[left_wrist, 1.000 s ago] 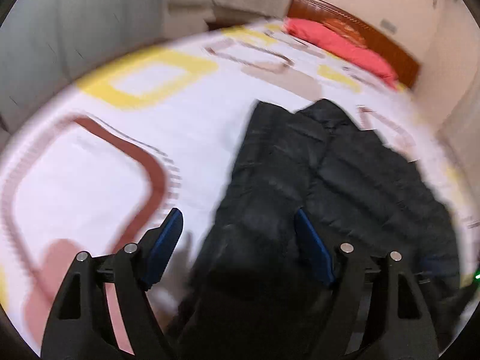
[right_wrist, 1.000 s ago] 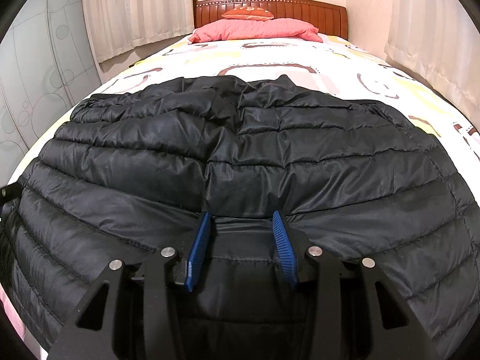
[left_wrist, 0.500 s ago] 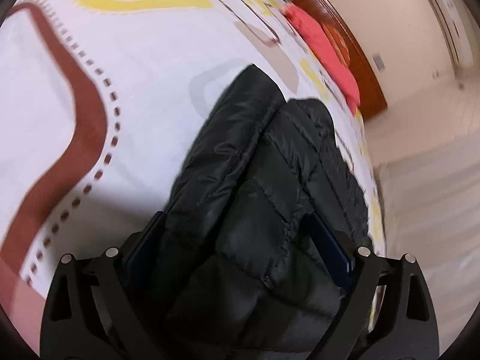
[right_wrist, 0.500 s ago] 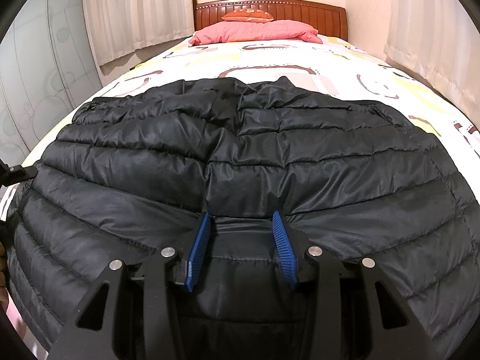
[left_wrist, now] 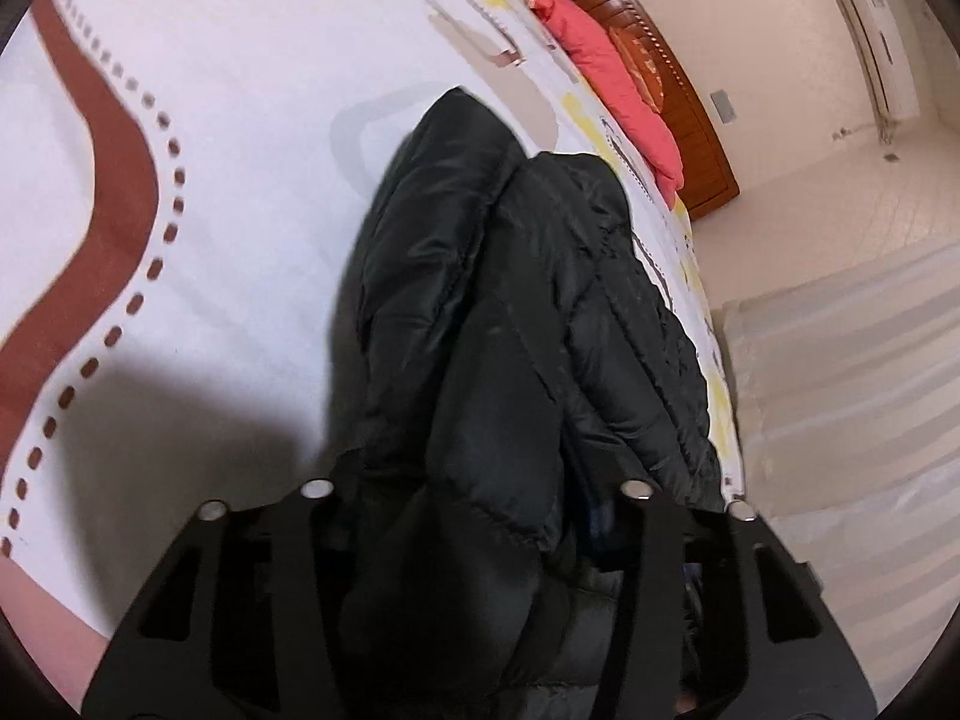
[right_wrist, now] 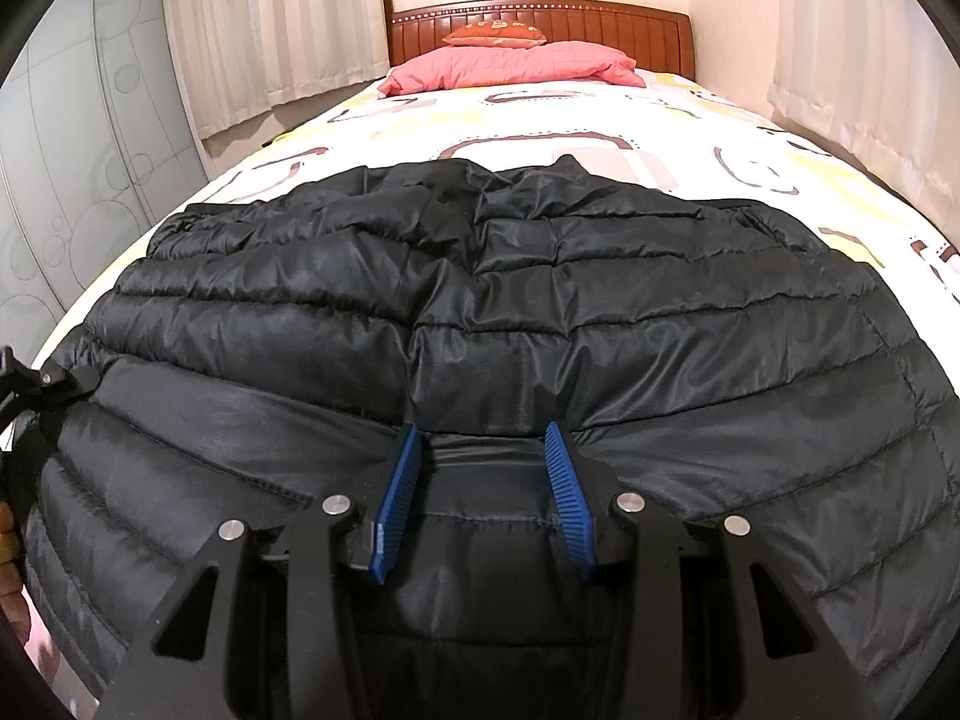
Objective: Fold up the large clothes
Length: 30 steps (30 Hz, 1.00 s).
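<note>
1. We see the black puffer jacket (right_wrist: pixel 540 312) as quilted synthetic cloth with a slight sheen, stitched in puffy bands and creased.
2. The bed sheet (right_wrist: pixel 600 120) looks like smooth, matt printed cotton.
3. The pink pillow (right_wrist: pixel 516 69) has soft, matt, lightly quilted cloth.
4. The headboard (right_wrist: pixel 600 24) is glossy reddish wood with ribbed slats.
5. The right hand-held gripper (right_wrist: pixel 483 492) is matt black plastic with shiny metal pins; its pads (right_wrist: pixel 567 498) are ribbed blue rubbery plastic.
6. The left hand-held gripper (left_wrist: pixel 474 516) shows the same matt black plastic and metal pins.
7. The curtains (right_wrist: pixel 270 30) are pale, matt, pleated cloth.
</note>
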Motion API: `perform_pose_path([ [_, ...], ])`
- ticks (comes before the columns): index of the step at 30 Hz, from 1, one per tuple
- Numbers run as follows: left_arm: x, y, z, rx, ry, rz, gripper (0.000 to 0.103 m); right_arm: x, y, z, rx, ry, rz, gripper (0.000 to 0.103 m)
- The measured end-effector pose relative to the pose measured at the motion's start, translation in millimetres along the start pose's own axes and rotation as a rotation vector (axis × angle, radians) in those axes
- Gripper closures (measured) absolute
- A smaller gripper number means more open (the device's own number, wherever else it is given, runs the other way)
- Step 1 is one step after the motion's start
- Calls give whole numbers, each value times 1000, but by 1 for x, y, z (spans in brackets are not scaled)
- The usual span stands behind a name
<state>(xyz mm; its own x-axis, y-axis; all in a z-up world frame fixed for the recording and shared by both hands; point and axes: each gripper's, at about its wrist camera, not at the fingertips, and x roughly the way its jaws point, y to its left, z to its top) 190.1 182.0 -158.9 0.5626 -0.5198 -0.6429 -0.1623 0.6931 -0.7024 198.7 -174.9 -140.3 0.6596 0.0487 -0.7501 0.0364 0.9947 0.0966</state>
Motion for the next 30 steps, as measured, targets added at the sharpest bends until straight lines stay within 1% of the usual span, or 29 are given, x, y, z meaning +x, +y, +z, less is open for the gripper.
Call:
perform_pose_path([
  [1, -1, -3, 0, 6, -4, 8, 62, -1, -1, 2, 7, 0, 8, 59],
  [5, -6, -5, 0, -3, -8, 8, 67, -14, -21, 14, 86, 21, 75, 56],
  [6, -8, -2, -1, 0, -7, 6, 67, -23, -33, 20, 125, 9, 86, 45],
  [7, -9, -1, -1, 0, -6, 5, 67, -33, -48, 26, 162, -16, 94, 37],
  [8, -9, 0, -1, -6, -4, 0, 67, -40, -60, 30, 188, -35, 95, 25],
  [10, -11, 5, -1, -14, -3, -7, 67, -55, -101, 40, 253, -74, 87, 24],
  [11, -11, 3, -2, -17, -3, -9, 67, -59, -127, 44, 289, -80, 73, 23],
  [12, -11, 4, -2, -17, -4, -9, 67, -60, -146, 44, 317, -80, 58, 22],
  [14, -11, 4, -3, -16, -5, -7, 67, -54, -186, 41, 385, -47, 33, 22],
  [16, -9, 3, -2, -11, -8, -5, 65, -38, -230, 29, 497, 16, 47, 22],
  [17, -9, 3, -2, -12, -8, -8, 63, -28, -246, 22, 549, 50, 75, 22],
  [19, -9, 6, -3, -24, -7, -11, 55, -13, -260, 11, 619, 90, 203, 22],
  [20, -9, 9, -3, -34, -7, -14, 53, -6, -262, 7, 643, 100, 270, 22],
  [21, -9, 11, -4, -43, -6, -13, 46, -2, -260, 8, 641, 93, 327, 22],
  [22, -7, 11, -4, -47, -2, -8, 41, 2, -256, 10, 621, 92, 364, 22],
  [23, -6, 13, -5, -52, 2, -11, 41, 5, -252, 11, 606, 98, 388, 21],
  [24, -6, 14, -5, -51, 0, -15, 41, 9, -246, 15, 584, 97, 392, 21],
  [25, -7, 14, -6, -47, -3, -17, 44, 12, -241, 17, 570, 93, 382, 22],
  [26, -7, 12, -6, -41, -7, -20, 47, 16, -237, 20, 563, 86, 371, 24],
  [27, -7, 12, -7, -39, -10, -26, 53, 19, -235, 22, 567, 79, 363, 35],
  [28, -8, 11, -8, -38, -16, -35, 60, 23, -232, 24, 573, 78, 350, 40],
  [29, -9, 10, -8, -37, -21, -40, 63, 23, -229, 20, 578, 78, 357, 52],
  [30, -11, 7, -9, -34, -29, -45, 68, 25, -225, 20, 595, 75, 386, 59],
])
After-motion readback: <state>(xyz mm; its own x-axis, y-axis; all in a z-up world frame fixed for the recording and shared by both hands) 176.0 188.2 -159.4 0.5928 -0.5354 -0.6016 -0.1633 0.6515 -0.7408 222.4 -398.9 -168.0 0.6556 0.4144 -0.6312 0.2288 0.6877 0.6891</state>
